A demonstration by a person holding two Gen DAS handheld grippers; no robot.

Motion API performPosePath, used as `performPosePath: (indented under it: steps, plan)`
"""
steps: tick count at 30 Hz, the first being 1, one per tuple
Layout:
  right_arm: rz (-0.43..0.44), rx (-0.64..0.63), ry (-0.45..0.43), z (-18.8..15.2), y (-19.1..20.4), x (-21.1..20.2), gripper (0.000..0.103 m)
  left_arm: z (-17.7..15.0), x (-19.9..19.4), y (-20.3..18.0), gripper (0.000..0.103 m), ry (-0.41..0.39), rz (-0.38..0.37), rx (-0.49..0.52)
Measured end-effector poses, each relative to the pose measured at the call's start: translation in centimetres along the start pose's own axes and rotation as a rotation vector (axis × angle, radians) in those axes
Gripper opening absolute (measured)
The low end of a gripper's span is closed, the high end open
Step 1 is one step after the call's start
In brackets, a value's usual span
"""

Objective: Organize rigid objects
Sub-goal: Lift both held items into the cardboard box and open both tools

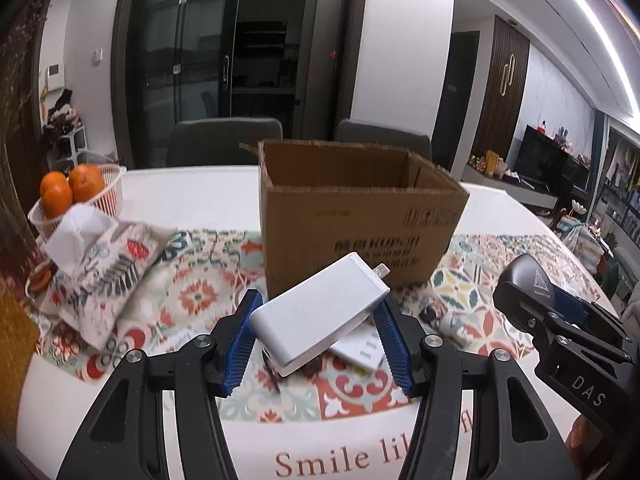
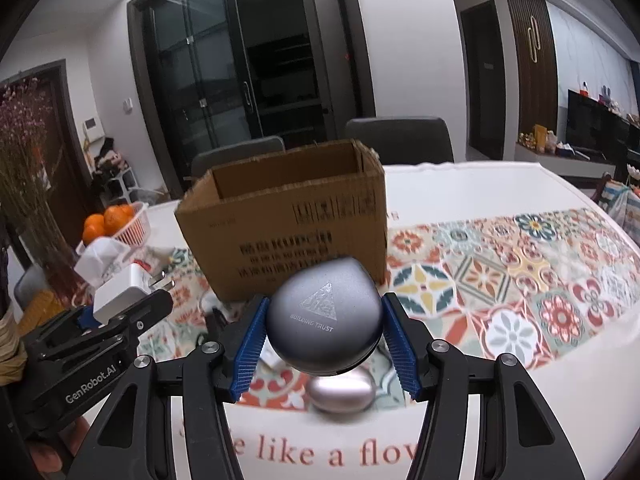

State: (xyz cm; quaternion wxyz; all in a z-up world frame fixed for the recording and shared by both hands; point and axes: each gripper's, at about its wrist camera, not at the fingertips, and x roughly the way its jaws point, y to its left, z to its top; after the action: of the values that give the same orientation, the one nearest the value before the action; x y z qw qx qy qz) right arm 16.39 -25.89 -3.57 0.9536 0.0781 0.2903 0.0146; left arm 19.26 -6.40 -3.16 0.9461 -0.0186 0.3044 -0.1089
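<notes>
My left gripper (image 1: 318, 328) is shut on a white charger block (image 1: 320, 312) with plug prongs, held tilted above the tablecloth; it also shows in the right wrist view (image 2: 120, 292). My right gripper (image 2: 324, 340) is shut on a grey rounded case (image 2: 324, 316) marked "BUILDING TRUST", also seen in the left wrist view (image 1: 528, 276). An open cardboard box (image 1: 356, 216) stands just behind both grippers, also in the right wrist view (image 2: 288, 216). A silver oval case (image 2: 342, 392) and a flat white item (image 1: 360, 350) lie on the table beneath.
A pink basket of oranges (image 1: 80, 196) and a tissue pack in a floral cover (image 1: 92, 260) sit at the left. A small white object (image 1: 456, 326) lies right of the box. Two grey chairs (image 1: 224, 140) stand behind the table. Dried flowers (image 2: 24, 184) stand far left.
</notes>
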Motion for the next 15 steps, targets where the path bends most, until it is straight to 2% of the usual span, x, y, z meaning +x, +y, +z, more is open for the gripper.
performPosePath:
  steps: [11,15]
  plan:
    - [0.039,0.011,-0.058,3.7,0.6,0.5,0.057,4.3,-0.5,-0.1,0.057,-0.101,0.019,0.060]
    - [0.044,0.009,-0.074,5.2,0.6,1.0,0.057,5.7,-0.2,-0.2,0.056,-0.115,0.024,0.072]
